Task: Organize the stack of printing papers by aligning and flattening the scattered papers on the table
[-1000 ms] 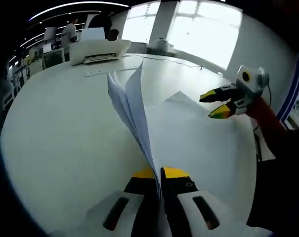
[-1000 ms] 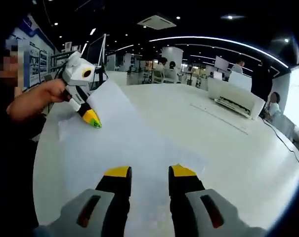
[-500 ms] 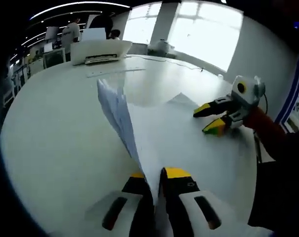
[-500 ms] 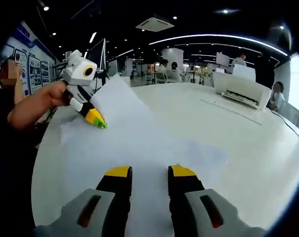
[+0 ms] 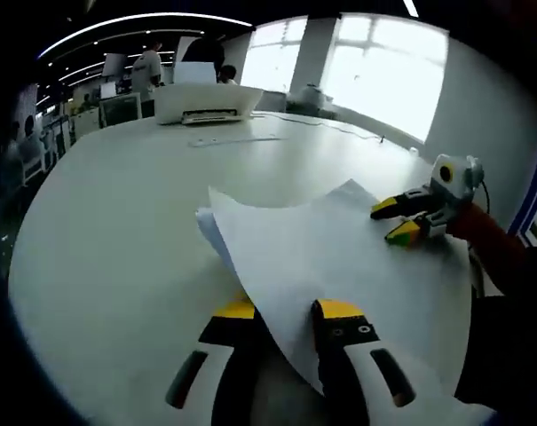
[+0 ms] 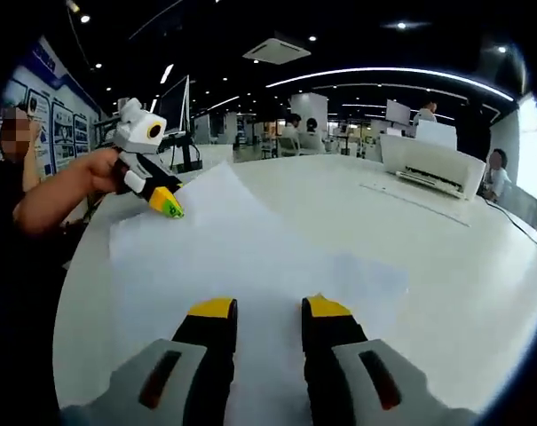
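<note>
White printing papers (image 5: 339, 257) lie in a loose, fanned pile on the white table (image 5: 99, 222); their near edge runs between the jaws of my left gripper (image 5: 288, 311), which is open. The top sheet curves slightly up at its far corner. In the right gripper view the same papers (image 6: 250, 257) spread under my right gripper (image 6: 269, 307), which hovers open above them with nothing between its fingers. From the left gripper view, the right gripper (image 5: 388, 224) sits at the papers' right edge, jaws apart. The left gripper (image 6: 166, 206), held by a hand, rests at the papers' far left corner.
A white printer (image 5: 206, 102) stands at the far side of the table (image 6: 463, 266), seen also as the printer (image 6: 428, 164) at right. People and desks fill the office behind. Bare tabletop surrounds the pile.
The left jaws have spread apart, and the sheets that stood upright between them have fallen flat to the right onto the pile. The right gripper stayed low over the papers.
</note>
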A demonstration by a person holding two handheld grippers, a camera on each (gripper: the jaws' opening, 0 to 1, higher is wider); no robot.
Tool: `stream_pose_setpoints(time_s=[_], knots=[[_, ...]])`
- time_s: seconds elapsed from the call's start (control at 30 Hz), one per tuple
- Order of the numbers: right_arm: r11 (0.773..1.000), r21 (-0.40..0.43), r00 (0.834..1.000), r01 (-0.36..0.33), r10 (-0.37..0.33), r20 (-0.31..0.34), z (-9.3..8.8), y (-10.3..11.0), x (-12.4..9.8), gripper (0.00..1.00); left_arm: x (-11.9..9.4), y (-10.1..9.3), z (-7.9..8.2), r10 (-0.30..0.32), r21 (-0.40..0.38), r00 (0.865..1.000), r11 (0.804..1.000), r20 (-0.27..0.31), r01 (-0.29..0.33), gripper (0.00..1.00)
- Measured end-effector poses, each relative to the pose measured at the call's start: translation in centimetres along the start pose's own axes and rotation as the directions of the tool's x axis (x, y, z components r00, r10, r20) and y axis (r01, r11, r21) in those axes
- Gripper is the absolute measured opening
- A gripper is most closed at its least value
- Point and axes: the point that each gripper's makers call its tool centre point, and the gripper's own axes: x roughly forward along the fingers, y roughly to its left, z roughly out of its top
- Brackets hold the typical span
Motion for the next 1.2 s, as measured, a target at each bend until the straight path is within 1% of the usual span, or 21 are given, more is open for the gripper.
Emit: stream_pose_setpoints(time_s=[0.07, 0.1, 0.13, 0.17, 0.2, 0.23, 0.27, 0.3, 0.37, 0.43, 0.5, 0.53, 0.67, 0.73, 0.77, 0.8, 0.83, 0.87, 1.0, 1.2], knots=[[1.0, -0.002, 1.0, 0.0, 0.0, 0.002, 0.1, 0.0, -0.2, 0.25, -0.9, 1.4, -0.3, 0.082, 0.049, 0.997, 0.995, -0.015, -0.081, 0.25], [1.0, -0.002, 1.0, 0.0, 0.0, 0.002, 0.1, 0.0, -0.2, 0.25, -1.4, 2.3, -0.3, 0.129, 0.077, 0.991, 0.989, -0.018, -0.128, 0.23], [1.0, -0.002, 1.0, 0.0, 0.0, 0.003, 0.1, 0.1, -0.1, 0.25, -1.9, 2.9, -0.1, 0.166, 0.088, 0.986, 0.982, -0.012, -0.165, 0.24], [1.0, -0.002, 1.0, 0.0, 0.0, 0.004, 0.2, 0.1, -0.2, 0.25, -2.3, 3.2, 0.0, 0.186, 0.093, 0.982, 0.978, -0.007, -0.185, 0.24], [1.0, -0.002, 1.0, 0.0, 0.0, 0.005, 0.2, 0.1, -0.2, 0.25, -2.5, 3.2, 0.3, 0.191, 0.093, 0.982, 0.977, 0.004, -0.19, 0.24], [1.0, -0.002, 1.0, 0.0, 0.0, 0.006, 0.2, 0.1, -0.3, 0.25, -2.9, 2.8, 1.0, 0.188, 0.101, 0.982, 0.976, 0.03, -0.191, 0.24], [1.0, -0.002, 1.0, 0.0, 0.0, 0.007, 0.2, 0.1, -0.2, 0.25, -3.0, 2.4, 1.4, 0.18, 0.101, 0.983, 0.978, 0.044, -0.184, 0.24], [1.0, -0.002, 1.0, 0.0, 0.0, 0.009, 0.3, 0.2, -0.3, 0.25, -2.9, 1.2, 2.3, 0.144, 0.106, 0.986, 0.983, 0.079, -0.152, 0.24], [1.0, -0.004, 1.0, 0.0, 0.0, 0.01, 0.3, 0.2, -0.4, 0.25, -2.5, -0.8, 3.2, 0.083, 0.119, 0.99, 0.988, 0.112, -0.097, 0.25], [1.0, -0.006, 1.0, 0.0, 0.0, 0.012, 0.3, 0.2, -0.4, 0.25, -1.8, -2.4, 3.6, 0.04, 0.137, 0.991, 0.989, 0.125, -0.057, 0.26], [1.0, -0.006, 1.0, 0.0, 0.0, 0.015, 0.4, 0.2, -0.5, 0.25, -0.7, -3.7, 3.4, 0.0, 0.216, 0.992, 0.976, 0.128, -0.027, 0.28], [1.0, -0.006, 1.0, 0.0, 0.0, 0.015, 0.4, 0.2, -0.4, 0.25, -0.2, -4.1, 2.9, -0.006, 0.226, 0.993, 0.974, 0.119, -0.021, 0.3], [1.0, -0.006, 1.0, 0.0, 0.0, 0.017, 0.4, 0.2, -0.5, 0.25, 1.4, -4.3, 1.2, -0.005, 0.225, 0.997, 0.974, 0.083, -0.014, 0.3], [1.0, -0.007, 1.0, 0.0, 0.0, 0.018, 0.5, 0.2, -0.5, 0.25, 2.1, -4.1, 0.0, -0.003, 0.231, 0.999, 0.973, 0.054, -0.009, 0.31], [1.0, -0.007, 1.0, 0.0, 0.001, 0.018, 0.5, 0.2, -0.6, 0.25, 2.3, -3.8, -0.4, 0.006, 0.242, 0.999, 0.97, 0.039, -0.016, 0.32], [1.0, -0.008, 1.0, 0.0, 0.0, 0.018, 0.5, 0.2, -0.6, 0.25, 2.2, -3.1, -1.3, 0.032, 0.252, 0.999, 0.967, 0.006, -0.032, 0.32], [1.0, -0.007, 1.0, 0.0, 0.0, 0.018, 0.5, 0.2, -0.6, 0.25, 2.3, -3.1, -0.9, 0.011, 0.238, 0.999, 0.971, 0.04, -0.02, 0.32], [1.0, -0.007, 1.0, 0.0, 0.0, 0.018, 0.5, 0.2, -0.5, 0.25, 2.6, -3.3, -0.8, -0.005, 0.215, 0.998, 0.977, 0.056, -0.007, 0.31], [1.0, -0.006, 1.0, 0.001, 0.0, 0.021, 0.5, 0.2, -0.6, 0.25, 2.7, -3.2, -0.8, -0.018, 0.206, 0.997, 0.978, 0.074, 0.003, 0.31], [1.0, -0.003, 1.0, 0.0, 0.0, 0.02, 0.5, 0.2, -0.6, 0.25, 2.7, -2.9, -0.5, -0.02, 0.196, 0.996, 0.981, 0.088, 0.002, 0.32]])
